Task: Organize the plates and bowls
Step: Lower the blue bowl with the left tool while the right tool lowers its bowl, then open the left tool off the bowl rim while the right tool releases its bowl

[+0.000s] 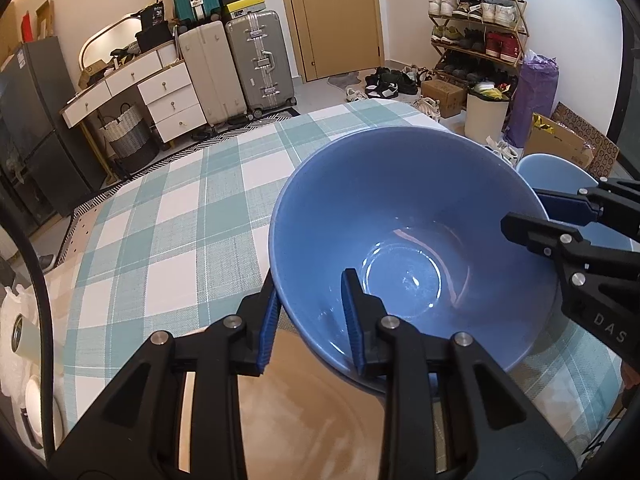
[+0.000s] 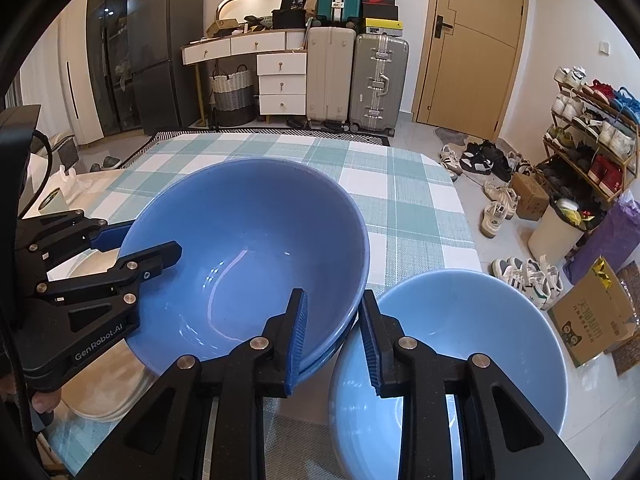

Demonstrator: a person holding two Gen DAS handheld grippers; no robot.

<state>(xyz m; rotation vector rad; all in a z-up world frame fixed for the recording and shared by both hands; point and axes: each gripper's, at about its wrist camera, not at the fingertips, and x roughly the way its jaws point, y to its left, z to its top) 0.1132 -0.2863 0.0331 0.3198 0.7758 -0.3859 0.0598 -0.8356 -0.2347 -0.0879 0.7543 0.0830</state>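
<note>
A large blue bowl (image 1: 416,216) (image 2: 256,240) sits on the checked tablecloth, with a second rim visible just under it. My left gripper (image 1: 310,320) straddles its near rim, one finger inside and one outside, with a gap. My right gripper (image 2: 334,340) straddles the bowl's other rim in the same way, also with a gap; it shows in the left wrist view (image 1: 524,216). A smaller pale blue bowl (image 2: 480,344) (image 1: 560,172) stands right beside the big one. A beige plate (image 2: 104,384) (image 1: 312,420) lies under the left gripper.
The table (image 2: 400,200) carries a green-and-white checked cloth; its far and right edges drop to the floor. Shoes, a bin and cardboard boxes (image 2: 596,316) lie on the floor to the right. White cups (image 1: 24,332) stand at the left table edge.
</note>
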